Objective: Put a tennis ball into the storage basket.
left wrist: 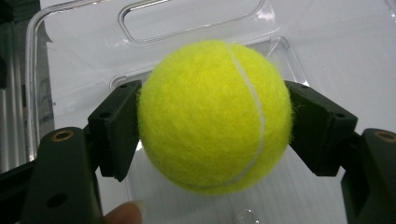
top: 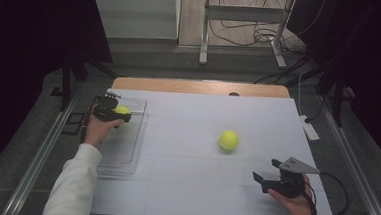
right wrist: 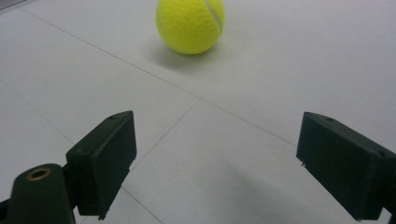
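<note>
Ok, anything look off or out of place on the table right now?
Nothing stands out. The left gripper holds one ball squarely over the clear tray. The other ball sits on the table, ahead of the open right gripper. Nothing looks spilled or damaged.

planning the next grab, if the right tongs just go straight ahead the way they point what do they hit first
Most likely the loose tennis ball on the white table. The open right tongs point toward it over bare surface, though the ball sits a little left of their centre line, so they might graze it.
</note>
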Action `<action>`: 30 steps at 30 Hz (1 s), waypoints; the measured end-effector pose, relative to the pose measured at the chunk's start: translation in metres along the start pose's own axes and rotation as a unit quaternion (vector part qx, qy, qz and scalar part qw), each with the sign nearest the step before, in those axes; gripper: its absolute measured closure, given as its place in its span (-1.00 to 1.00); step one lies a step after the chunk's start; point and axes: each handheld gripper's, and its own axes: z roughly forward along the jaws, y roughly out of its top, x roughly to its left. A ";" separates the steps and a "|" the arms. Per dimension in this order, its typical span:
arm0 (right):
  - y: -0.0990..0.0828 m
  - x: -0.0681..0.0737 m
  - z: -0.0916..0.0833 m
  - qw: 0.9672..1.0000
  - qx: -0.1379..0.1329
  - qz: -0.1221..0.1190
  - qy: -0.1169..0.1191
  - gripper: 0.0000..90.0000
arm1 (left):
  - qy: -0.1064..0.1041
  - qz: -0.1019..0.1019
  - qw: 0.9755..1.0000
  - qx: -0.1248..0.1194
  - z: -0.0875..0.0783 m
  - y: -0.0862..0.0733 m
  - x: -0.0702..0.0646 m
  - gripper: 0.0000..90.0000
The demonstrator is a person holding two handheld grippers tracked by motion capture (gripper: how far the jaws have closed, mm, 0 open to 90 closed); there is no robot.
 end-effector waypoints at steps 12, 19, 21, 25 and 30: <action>0.000 0.000 0.000 1.000 0.001 0.000 -0.001 -0.72 | 0.012 0.003 1.000 0.002 0.002 0.000 -0.001 -0.43; 0.000 0.000 0.000 1.000 0.001 0.000 -0.001 -0.72 | 0.007 0.001 0.999 -0.035 -0.010 0.000 -0.004 -0.63; 0.000 0.000 0.000 1.000 0.002 -0.001 -0.002 -0.72 | 0.005 -0.002 0.999 -0.043 -0.013 0.000 -0.004 -0.66; 0.000 0.000 0.000 1.000 0.002 -0.001 -0.003 -0.72 | 0.003 -0.005 0.999 -0.051 -0.018 -0.001 -0.005 -0.67; 0.000 0.000 0.000 1.000 0.002 -0.001 -0.003 -0.72 | -0.021 -0.005 0.996 -0.082 -0.032 -0.007 -0.007 -0.66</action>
